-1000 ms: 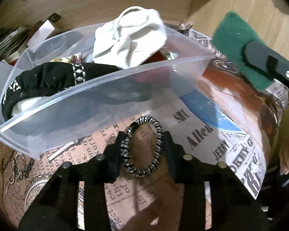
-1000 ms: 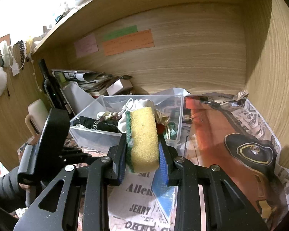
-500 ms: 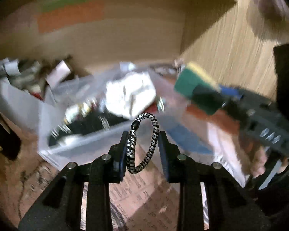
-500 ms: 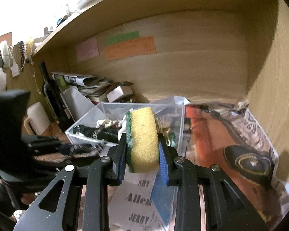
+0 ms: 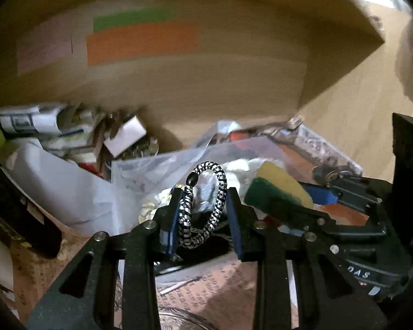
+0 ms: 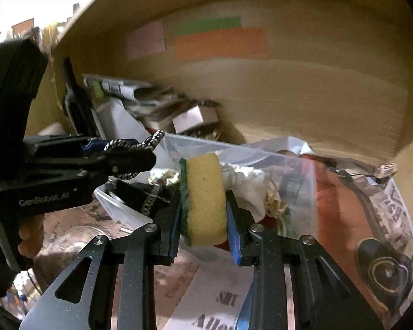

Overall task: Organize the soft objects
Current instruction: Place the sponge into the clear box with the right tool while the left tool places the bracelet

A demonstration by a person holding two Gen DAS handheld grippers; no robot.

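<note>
Both claws are loaded. My left gripper (image 5: pixel 203 214) pinches a black-and-white braided hair tie (image 5: pixel 203 206), its loop squeezed narrow between the blue pads and standing up above the fingertips. My right gripper (image 6: pixel 203 220) is clamped on a yellow sponge (image 6: pixel 203 200) with a green scouring layer on its left face; the foam bulges out above and below the pads.

From the right wrist view the left gripper (image 6: pixel 140 162) crosses in from the left with the hair tie (image 6: pixel 132 145) seen edge-on, held over the near left end of the clear plastic bin (image 6: pixel 303 181). From the left wrist view the right gripper (image 5: pixel 289 206) and sponge (image 5: pixel 278 187) sit just beside my own fingers, over the same bin (image 5: pixel 140 170).

Inside the bin I make out a white cloth (image 6: pixel 247 184) and a dark fabric piece (image 6: pixel 135 192); the sponge and both grippers hide much of the rest, and I cannot tell what the gold-coloured tangle near the right fingertip is. Motion blur smears the stack of papers and boxes (image 6: pixel 151 101) behind the bin and the coloured notes (image 6: pixel 220 41) on the wooden back wall. Printed paper (image 6: pixel 371 220) covers the surface, its lettering cut off by my fingers.
</note>
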